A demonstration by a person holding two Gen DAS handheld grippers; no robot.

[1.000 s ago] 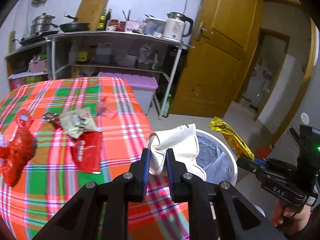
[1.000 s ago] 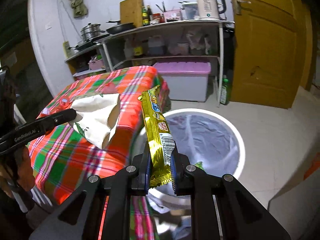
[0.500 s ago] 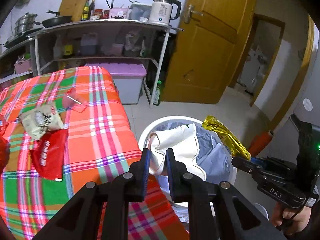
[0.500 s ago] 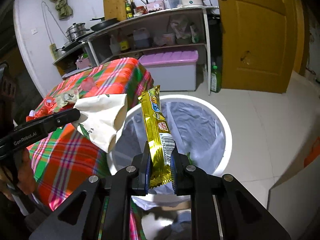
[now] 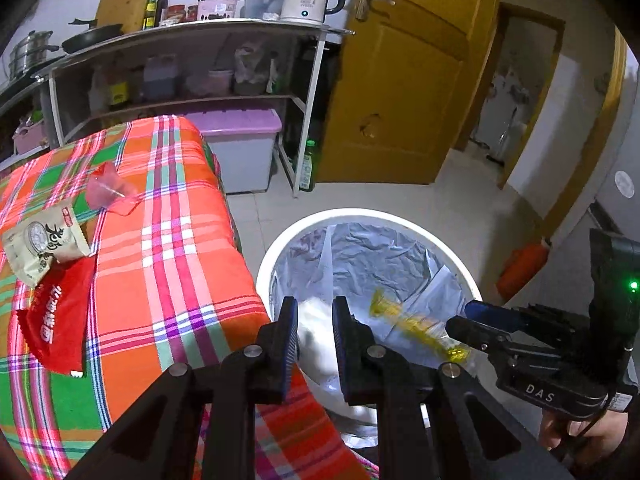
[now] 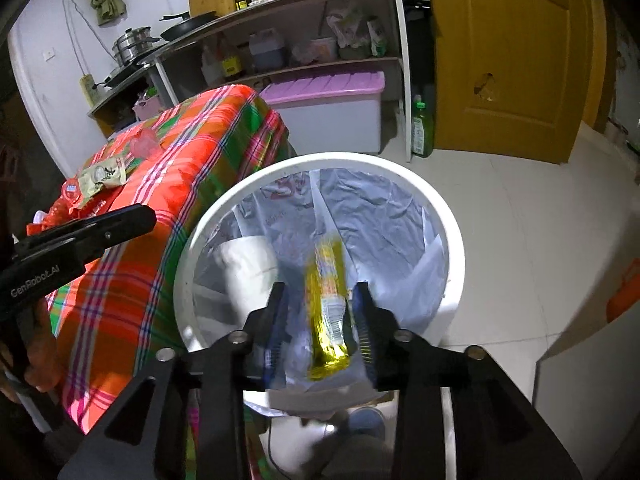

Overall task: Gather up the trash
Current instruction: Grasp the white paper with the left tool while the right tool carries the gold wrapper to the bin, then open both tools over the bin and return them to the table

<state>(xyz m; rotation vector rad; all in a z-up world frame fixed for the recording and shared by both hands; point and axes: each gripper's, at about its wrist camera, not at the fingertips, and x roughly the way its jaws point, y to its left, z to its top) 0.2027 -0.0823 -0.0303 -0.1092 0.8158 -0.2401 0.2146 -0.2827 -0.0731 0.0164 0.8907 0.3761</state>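
Both grippers have come lower over the bin since a second ago, and the two wrappers they carried then, clamped upright, are now loose above its liner. Largest in view, the table under its orange, green and pink plaid cloth (image 5: 180, 280) fills the left side of both views, its edge just beside the bin. That round white bin (image 5: 360, 214) stands on the pale tiled floor, lined with a crinkled grey bag (image 5: 380, 248). In the left wrist view the left gripper (image 5: 315, 308) hangs over the near rim with its jaws narrow, almost together, and nothing clamped. The right gripper (image 6: 320, 292) points down into the bin's mouth. Its jaws have just been opening and stand well apart, with the gold wrapper between them but not pinched. The white wrapper (image 6: 240, 264) is a blurred pale shape inside the bin on the table side, well clear of the left gripper's tip. The gold wrapper (image 6: 326, 304) is smeared by motion, long and narrow, over the liner. Other litter lies on the cloth: a red packet (image 5: 56, 320), a beige snack bag (image 5: 44, 240) overlapping its top edge, and a pink plastic scrap (image 5: 112, 196) farther back.
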